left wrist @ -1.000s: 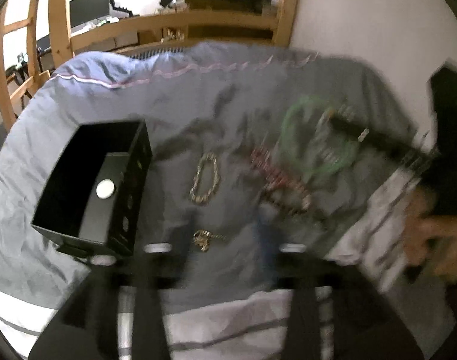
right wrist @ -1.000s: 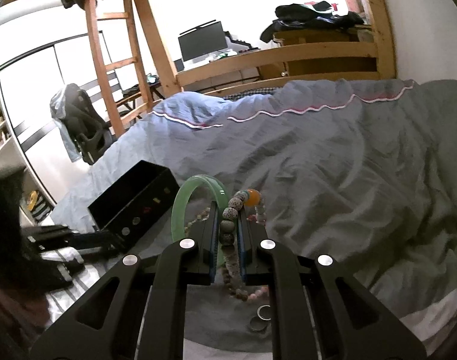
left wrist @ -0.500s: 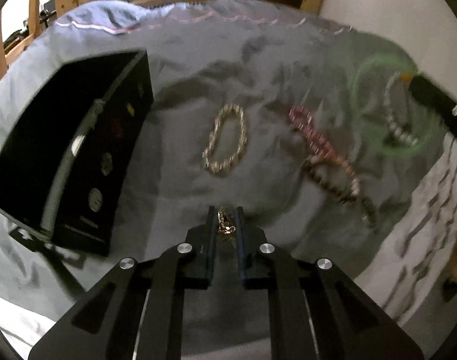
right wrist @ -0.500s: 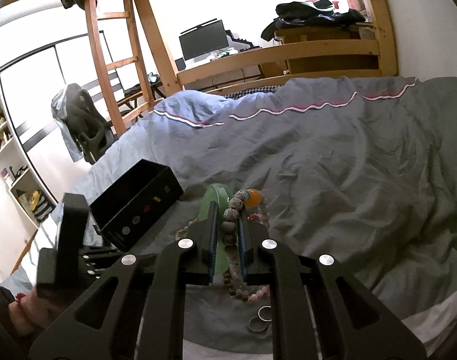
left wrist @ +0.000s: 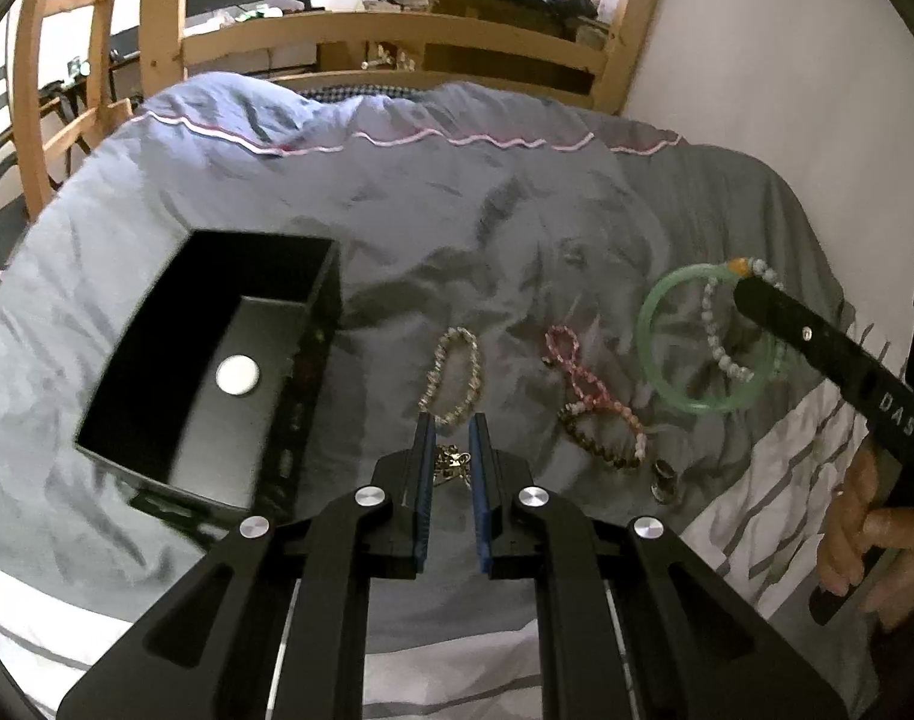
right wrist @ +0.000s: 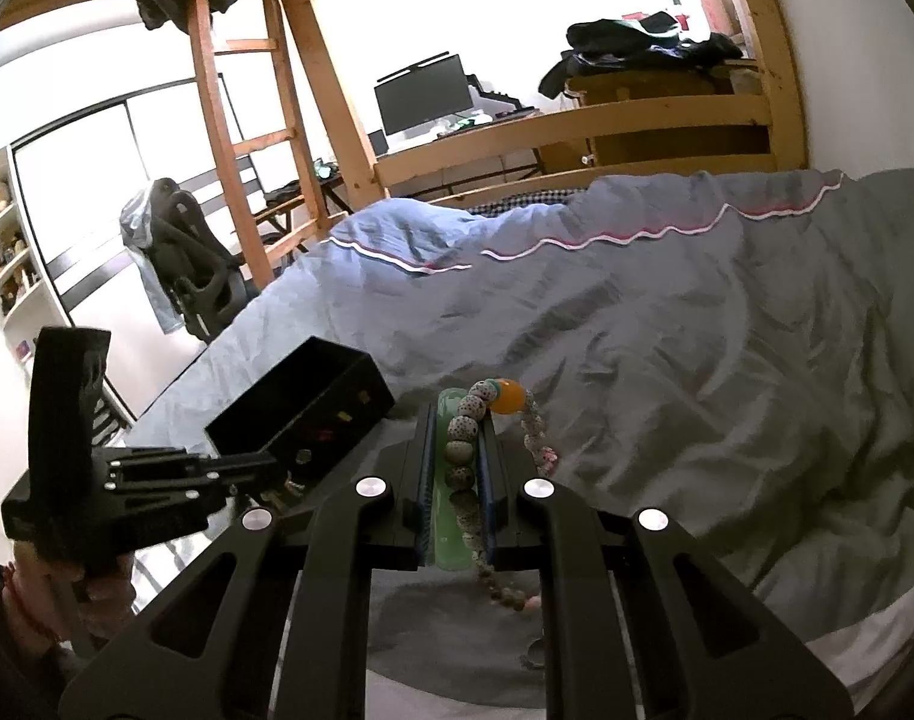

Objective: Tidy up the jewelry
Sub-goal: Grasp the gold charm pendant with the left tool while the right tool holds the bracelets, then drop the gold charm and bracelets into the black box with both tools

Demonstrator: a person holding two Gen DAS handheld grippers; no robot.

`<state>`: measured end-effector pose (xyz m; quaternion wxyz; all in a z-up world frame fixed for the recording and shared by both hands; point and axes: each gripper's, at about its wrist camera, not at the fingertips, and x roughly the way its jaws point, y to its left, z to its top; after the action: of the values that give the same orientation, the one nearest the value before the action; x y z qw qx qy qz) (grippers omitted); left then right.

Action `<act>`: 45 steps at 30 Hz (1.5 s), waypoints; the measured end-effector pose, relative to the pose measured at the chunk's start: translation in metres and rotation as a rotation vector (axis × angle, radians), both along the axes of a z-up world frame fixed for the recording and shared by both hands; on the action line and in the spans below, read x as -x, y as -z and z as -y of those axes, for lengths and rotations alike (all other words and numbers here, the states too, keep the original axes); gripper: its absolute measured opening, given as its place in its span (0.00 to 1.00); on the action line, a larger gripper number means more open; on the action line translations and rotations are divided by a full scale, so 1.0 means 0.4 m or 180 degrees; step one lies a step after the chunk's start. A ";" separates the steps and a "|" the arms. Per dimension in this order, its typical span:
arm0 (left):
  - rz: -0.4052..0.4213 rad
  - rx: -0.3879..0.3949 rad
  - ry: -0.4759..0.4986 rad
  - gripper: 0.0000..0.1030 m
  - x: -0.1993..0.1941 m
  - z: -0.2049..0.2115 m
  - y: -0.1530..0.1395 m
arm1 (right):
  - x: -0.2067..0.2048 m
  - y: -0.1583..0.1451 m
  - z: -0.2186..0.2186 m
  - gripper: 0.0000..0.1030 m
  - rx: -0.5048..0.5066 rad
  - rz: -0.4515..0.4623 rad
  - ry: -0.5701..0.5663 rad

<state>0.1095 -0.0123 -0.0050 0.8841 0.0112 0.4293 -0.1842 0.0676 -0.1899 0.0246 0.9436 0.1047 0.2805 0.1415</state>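
Jewelry lies on the bed (left wrist: 156, 546); my left gripper (left wrist: 450, 468) jaws sit narrowly parted around a gold chain (left wrist: 450, 463), right gripper (right wrist: 455, 468) jaws clamp the green bangle (right wrist: 448, 480) and beaded bracelet (right wrist: 463, 456), black box (left wrist: 216, 360) far left.

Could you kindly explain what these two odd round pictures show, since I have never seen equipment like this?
There is no robot here: a person holds a handheld two-finger gripper in each hand, and each carries a fisheye camera looking along its fingers.

The left view shows the left gripper closed on a small gold chain, above a grey duvet. On the duvet lie an open black box, a pale beaded bracelet, a pink beaded bracelet and a dark beaded bracelet.

The right view shows the right gripper pinching a green bangle and a speckled bead bracelet together. The left view shows both from the side, held by the person's right hand.
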 end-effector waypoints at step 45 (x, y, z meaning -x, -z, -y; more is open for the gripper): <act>-0.0085 -0.0155 -0.0406 0.11 -0.179 -0.293 0.030 | -0.312 0.035 -0.514 0.13 0.0328 -0.0220 -0.0682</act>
<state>0.1810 0.1048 -0.0171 0.8877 0.0029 0.4453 -0.1170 0.1923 0.0157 0.0105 0.9169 0.0303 0.3294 0.2232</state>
